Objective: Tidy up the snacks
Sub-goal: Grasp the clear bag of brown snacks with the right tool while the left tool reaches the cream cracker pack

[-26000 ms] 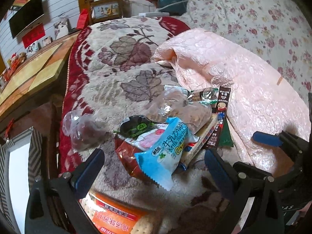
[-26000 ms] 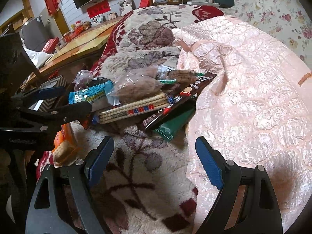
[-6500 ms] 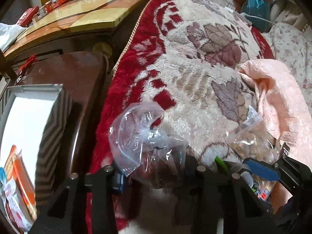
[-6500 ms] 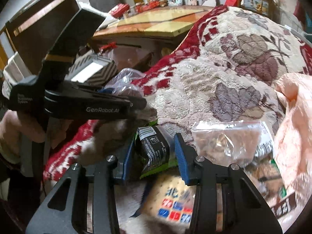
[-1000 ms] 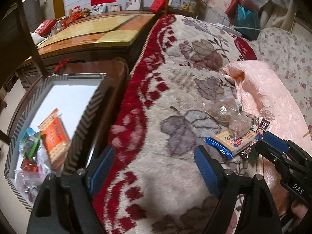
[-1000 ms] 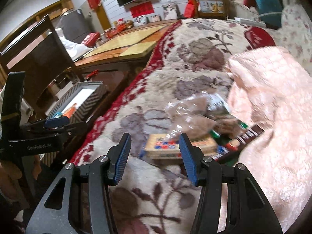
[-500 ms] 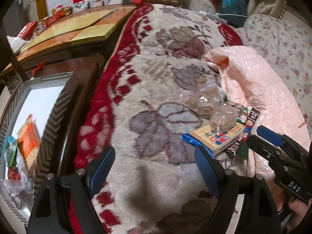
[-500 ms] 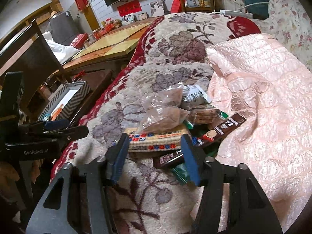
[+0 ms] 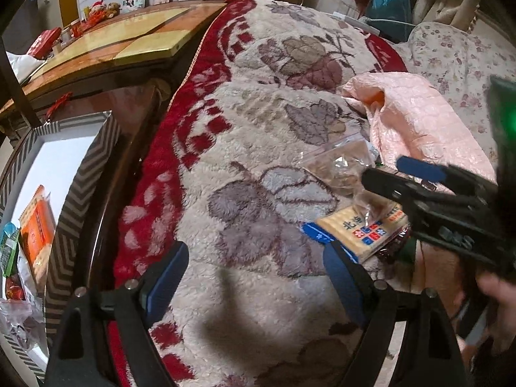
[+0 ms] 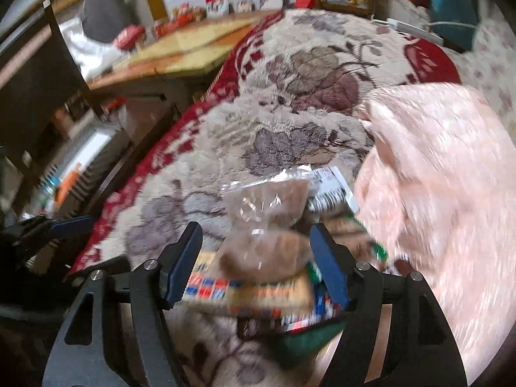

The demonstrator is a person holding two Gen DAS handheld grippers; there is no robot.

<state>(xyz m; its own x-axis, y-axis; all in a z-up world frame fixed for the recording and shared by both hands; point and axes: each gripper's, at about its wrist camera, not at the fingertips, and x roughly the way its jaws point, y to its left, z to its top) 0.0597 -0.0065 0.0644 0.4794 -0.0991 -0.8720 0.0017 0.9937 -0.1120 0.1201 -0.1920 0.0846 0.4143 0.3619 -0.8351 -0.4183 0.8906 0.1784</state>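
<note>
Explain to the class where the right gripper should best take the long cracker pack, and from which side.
Probably across its narrow width, near the bare left end, descending from above: the cracker pack lies flat, and clear bags rest on its middle. The right gripper already straddles it, open.

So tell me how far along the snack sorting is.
Partly done. The striped box already holds an orange packet and other snacks. The right gripper is open around the clear bags on the cracker pack; the left gripper is open and empty. That pile on the blanket remains.
</note>
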